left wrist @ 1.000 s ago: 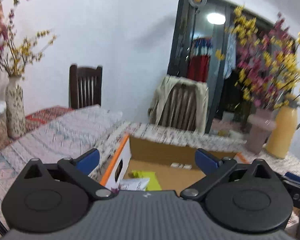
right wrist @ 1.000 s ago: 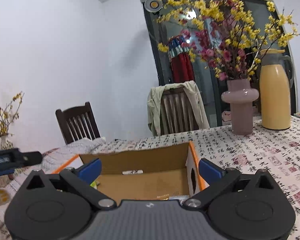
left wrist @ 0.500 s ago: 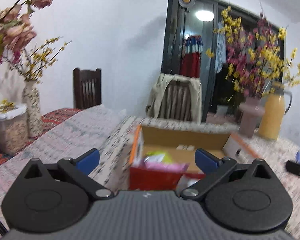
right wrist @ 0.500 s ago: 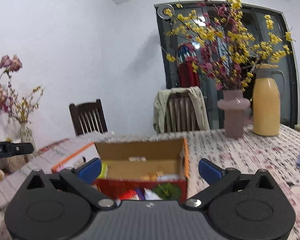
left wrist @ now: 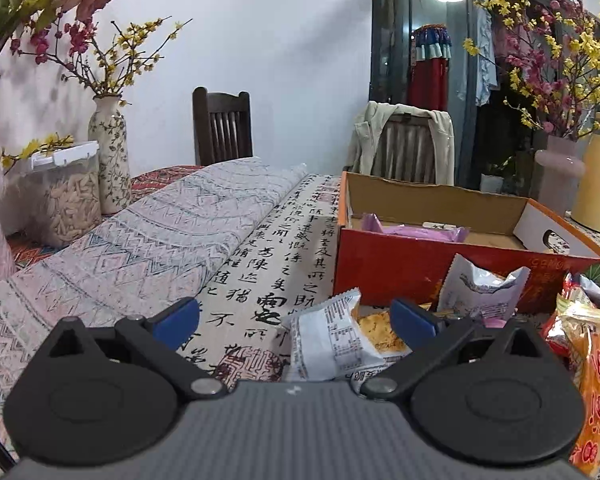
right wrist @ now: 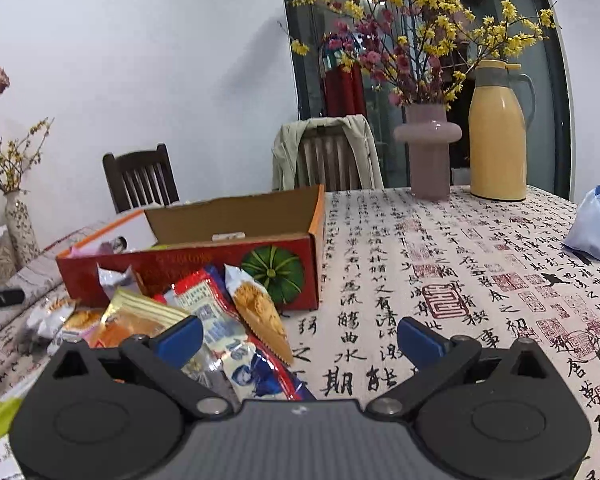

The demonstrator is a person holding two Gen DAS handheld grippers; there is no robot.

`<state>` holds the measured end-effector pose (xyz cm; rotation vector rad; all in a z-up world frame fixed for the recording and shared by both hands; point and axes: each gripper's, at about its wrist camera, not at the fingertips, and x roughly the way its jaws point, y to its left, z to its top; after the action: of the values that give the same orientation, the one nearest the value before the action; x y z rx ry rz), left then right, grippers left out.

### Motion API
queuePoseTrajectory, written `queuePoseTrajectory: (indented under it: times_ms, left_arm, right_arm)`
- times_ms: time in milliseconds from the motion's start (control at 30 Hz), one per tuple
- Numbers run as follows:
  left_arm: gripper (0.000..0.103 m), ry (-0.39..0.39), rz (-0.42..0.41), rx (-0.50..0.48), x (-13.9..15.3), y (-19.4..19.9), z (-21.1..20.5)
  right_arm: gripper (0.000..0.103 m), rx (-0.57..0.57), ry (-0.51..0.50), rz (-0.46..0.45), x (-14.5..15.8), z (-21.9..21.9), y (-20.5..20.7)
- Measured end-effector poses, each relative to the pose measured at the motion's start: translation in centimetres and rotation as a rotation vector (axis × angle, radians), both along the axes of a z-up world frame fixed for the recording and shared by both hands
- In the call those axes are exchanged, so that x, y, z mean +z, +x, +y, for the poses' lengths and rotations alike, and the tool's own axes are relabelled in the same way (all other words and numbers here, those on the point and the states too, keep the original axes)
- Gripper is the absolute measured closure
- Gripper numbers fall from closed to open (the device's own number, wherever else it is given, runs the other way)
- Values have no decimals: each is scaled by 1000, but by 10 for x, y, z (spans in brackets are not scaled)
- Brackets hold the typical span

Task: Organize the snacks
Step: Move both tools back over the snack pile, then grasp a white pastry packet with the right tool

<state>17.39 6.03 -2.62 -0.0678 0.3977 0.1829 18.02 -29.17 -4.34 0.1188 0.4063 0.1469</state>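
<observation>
A red and orange cardboard box [left wrist: 440,268] [right wrist: 188,268] stands open on the table, with a purple packet [left wrist: 412,230] inside. Several snack packets lie in a heap in front of it: a white one [left wrist: 328,340], a torn white one [left wrist: 480,284], an orange one [left wrist: 596,384], a red and white one [right wrist: 208,304] and a beige one [right wrist: 260,316]. My left gripper [left wrist: 296,318] is open just above the white packet, holding nothing. My right gripper [right wrist: 300,334] is open and empty at the right edge of the heap.
A flowered vase [left wrist: 110,156] and a clear tub [left wrist: 66,196] stand at far left. A pink vase [right wrist: 428,148], a yellow jug [right wrist: 498,132] and a blue bag [right wrist: 596,226] stand at right. Two chairs [right wrist: 140,176] sit behind the table. A folded cloth [left wrist: 160,232] lies at left.
Both grippers have drawn back from above the box and dropped lower, so the snack heap in front of it now shows. Both stay open.
</observation>
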Motion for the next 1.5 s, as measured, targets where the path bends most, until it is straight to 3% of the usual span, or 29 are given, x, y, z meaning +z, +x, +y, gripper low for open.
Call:
queuePoseTrajectory:
  times_ms: [1100, 1333, 1500]
  left_arm:
    - [0, -71, -13, -15, -2, -1, 9]
    - [0, -98, -5, -13, -2, 0, 12]
    - [0, -101, -11, -15, -3, -1, 13]
  right_arm:
    - [0, -20, 61, 33, -3, -8, 5]
    - [0, -46, 77, 9, 3, -11, -10]
    - [0, -32, 32, -2, 11, -5, -20]
